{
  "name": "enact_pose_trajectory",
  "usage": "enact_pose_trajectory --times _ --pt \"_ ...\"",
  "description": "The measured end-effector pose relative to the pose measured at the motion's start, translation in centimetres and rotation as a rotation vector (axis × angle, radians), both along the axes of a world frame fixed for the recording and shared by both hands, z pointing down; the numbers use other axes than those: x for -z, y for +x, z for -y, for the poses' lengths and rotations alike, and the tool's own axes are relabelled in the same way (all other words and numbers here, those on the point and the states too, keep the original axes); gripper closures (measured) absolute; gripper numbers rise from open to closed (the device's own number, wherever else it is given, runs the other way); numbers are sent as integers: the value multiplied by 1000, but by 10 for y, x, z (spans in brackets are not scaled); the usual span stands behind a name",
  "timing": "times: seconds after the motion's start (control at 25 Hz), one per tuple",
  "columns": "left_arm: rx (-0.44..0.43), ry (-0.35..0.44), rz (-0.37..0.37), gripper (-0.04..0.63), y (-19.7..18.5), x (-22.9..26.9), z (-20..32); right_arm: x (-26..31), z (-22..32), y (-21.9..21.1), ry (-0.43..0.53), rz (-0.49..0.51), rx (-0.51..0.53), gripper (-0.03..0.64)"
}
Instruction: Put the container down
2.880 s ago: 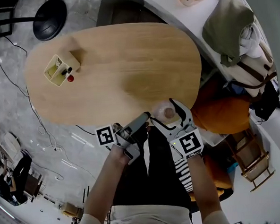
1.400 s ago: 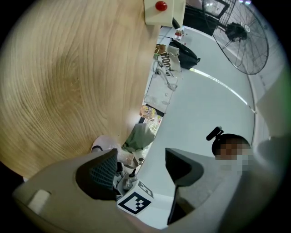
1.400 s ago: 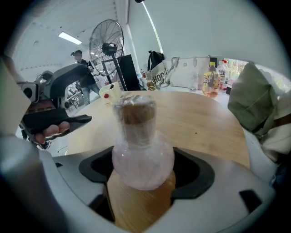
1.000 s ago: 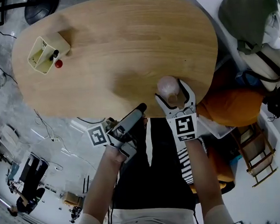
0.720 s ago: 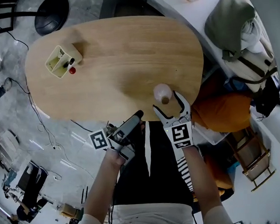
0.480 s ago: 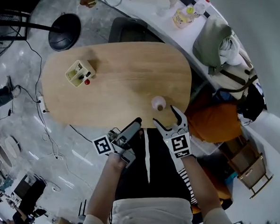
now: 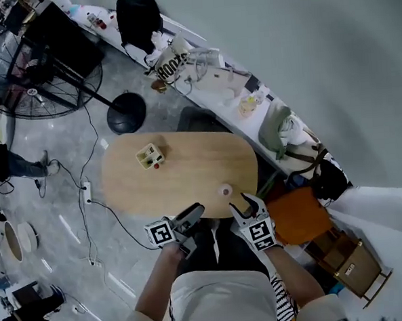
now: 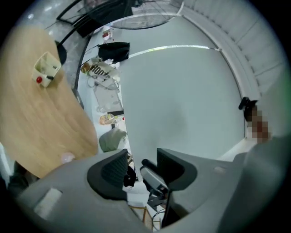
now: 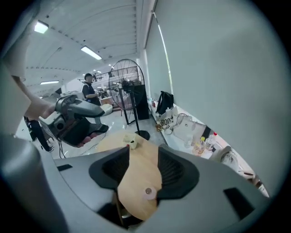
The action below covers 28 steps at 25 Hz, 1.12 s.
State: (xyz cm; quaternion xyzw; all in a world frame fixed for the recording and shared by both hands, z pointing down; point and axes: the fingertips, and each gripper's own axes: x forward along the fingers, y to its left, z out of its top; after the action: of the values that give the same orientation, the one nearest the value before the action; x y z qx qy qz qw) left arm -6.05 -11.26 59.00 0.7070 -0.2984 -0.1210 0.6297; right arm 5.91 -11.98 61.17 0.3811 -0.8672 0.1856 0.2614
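Container point(image 7: 224, 190) already down: it stands on the bench point(image 7: 168, 185) near the rim, free of both tools. It is just ahead of the right hand-held gripper point(image 7: 246, 206) and well below it, and ahead and to the right of the left hand-held gripper point(image 7: 197, 209). Placing looks done; judged from this, nothing is left except clearing off.

Right jaws have just been closing and stand part-way apart, with nothing between them, only the bench far below. Left jaws likewise: just been closing, gap left, empty.

Container: small, round, pale pinkish, translucent-looking, with a darker round spot on top; cap or opening, can't tell. Bench: oval top, light wood grain, smooth rounded edge. Tools: matte grey plastic with dark ribbed pads point(image 9: 173, 170). Far ahead and left of both: a cream box point(image 7: 148, 155) with compartments, boxy, and a small red item point(image 7: 156, 166) beside it.
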Motion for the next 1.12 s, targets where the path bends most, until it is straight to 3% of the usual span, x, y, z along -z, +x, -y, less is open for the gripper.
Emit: enact_pose_trajectory --times 0.24,0.52,0.72,1.12 --pt "-31 224 287 482 -22 83 -15 84 -27 4 24 52 -18 473" --pt "-92 419 452 535 -46 151 -55 155 -59 -4 117 74 -77 537" --pt "-145 505 497 554 -77 182 -86 189 -88 -30 176 59 -139 568" --pt "-273 650 481 574 -132 223 -157 241 -180 -82 270 44 -274 600"
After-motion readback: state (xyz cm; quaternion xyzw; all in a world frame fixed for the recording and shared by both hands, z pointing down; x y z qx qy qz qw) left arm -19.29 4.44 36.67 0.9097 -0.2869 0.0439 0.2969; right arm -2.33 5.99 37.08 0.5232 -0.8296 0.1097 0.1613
